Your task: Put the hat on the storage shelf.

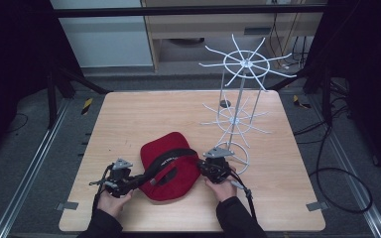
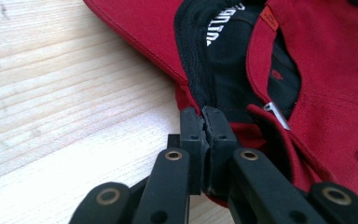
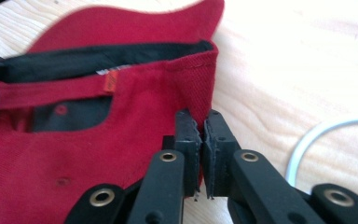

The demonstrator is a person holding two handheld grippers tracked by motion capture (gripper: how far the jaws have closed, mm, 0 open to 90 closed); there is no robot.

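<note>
On table (image 1: 129, 111): one red cap (image 1: 171, 171)

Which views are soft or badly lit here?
High view: dim and grainy, dark surround, even light on the table, white rack still legible. Left gripper view: bright and sharp on the red cap, left gripper jaws crisp. Right gripper view: cap's far brim soft, wood washed out top right, right gripper in focus.

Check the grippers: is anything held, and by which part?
Both hold the red cap. The left gripper pinches its rim by the black sweatband; the right gripper pinches the red rim fabric on the opposite side.
</note>
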